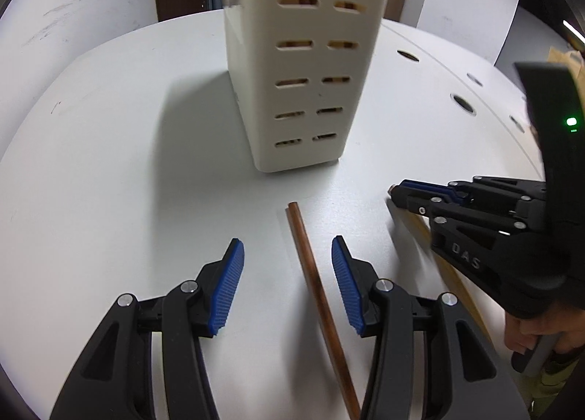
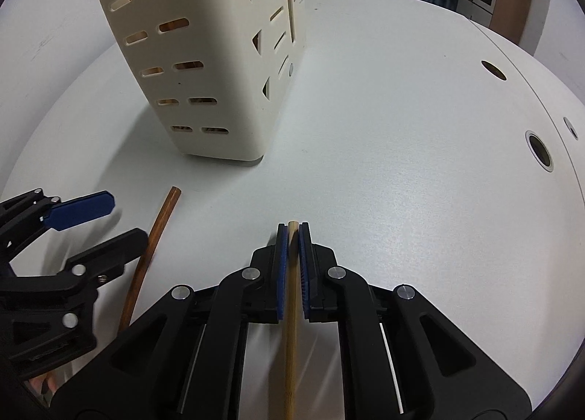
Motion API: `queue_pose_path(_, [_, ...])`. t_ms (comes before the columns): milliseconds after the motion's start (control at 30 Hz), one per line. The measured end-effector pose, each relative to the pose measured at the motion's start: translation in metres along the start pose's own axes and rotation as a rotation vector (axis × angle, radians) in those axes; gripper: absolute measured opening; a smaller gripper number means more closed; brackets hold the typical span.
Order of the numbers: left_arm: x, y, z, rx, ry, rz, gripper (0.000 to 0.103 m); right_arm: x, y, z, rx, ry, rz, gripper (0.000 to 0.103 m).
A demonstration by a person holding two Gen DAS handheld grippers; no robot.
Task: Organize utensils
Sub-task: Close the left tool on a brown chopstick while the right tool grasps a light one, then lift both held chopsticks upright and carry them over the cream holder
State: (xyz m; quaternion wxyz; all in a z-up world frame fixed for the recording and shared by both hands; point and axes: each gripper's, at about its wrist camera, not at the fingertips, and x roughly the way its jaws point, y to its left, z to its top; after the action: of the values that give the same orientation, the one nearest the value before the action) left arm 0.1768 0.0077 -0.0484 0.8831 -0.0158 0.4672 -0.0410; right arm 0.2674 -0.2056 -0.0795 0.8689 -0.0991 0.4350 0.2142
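Sitting: cream slotted utensil holder [image 1: 303, 65] upright on the white table [image 1: 109, 164], with some wooden sticks poking out the top and showing through the slots.
Right gripper: right gripper [image 2: 292, 228] is clenched tight on a light wooden chopstick [image 2: 291, 328], blue pads squeezing both sides near its far tip, the rest running back under the fingers.
Left gripper: left gripper [image 1: 287, 250] is spread, grasping nothing, pads apart either side of a dark brown chopstick [image 1: 318, 295].
Brown chopstick: flat on the table, tip aimed toward the holder's base, closer to the right-hand pad, not clearly touching.
Spacing: both chopsticks near the holder, still outside it.
Person: a hand [image 1: 541, 328] wraps the right gripper's handle.
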Motion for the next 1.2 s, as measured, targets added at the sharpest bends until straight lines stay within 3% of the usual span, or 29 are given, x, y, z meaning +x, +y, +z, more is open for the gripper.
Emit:
queue_pose_path(100, [0.007, -0.005, 0.002, 0.008, 0.014, 0.015, 0.049, 0.002, -0.006, 0.000, -0.005, -0.006, 0.012, 0.015])
queue_pose_path(500, [0.026, -0.016, 0.011, 0.024, 0.053, 0.054, 0.049, -0.002, -0.004, -0.006, -0.024, -0.004, 0.000, 0.015])
queue_pose_path(633, [0.032, -0.022, 0.014, 0.048, 0.061, 0.058, 0.041, 0.002, -0.004, 0.005, -0.024, 0.003, -0.011, 0.015])
queue_pose_path(667, [0.032, -0.021, 0.016, 0.044, 0.064, 0.059, 0.031, 0.002, -0.004, 0.005, -0.023, 0.003, -0.011, 0.013])
queue_pose_path(767, [0.035, -0.017, 0.020, 0.035, 0.063, 0.081, 0.016, 0.003, -0.007, 0.010, -0.012, 0.002, -0.012, 0.007])
queue_pose_path(967, [0.036, -0.015, 0.023, 0.039, 0.061, 0.092, 0.007, 0.003, -0.013, 0.009, 0.014, -0.003, 0.012, 0.006])
queue_pose_path(1200, [0.026, -0.011, 0.023, 0.008, 0.026, 0.080, 0.007, -0.007, -0.007, 0.007, 0.012, -0.061, 0.037, 0.006])
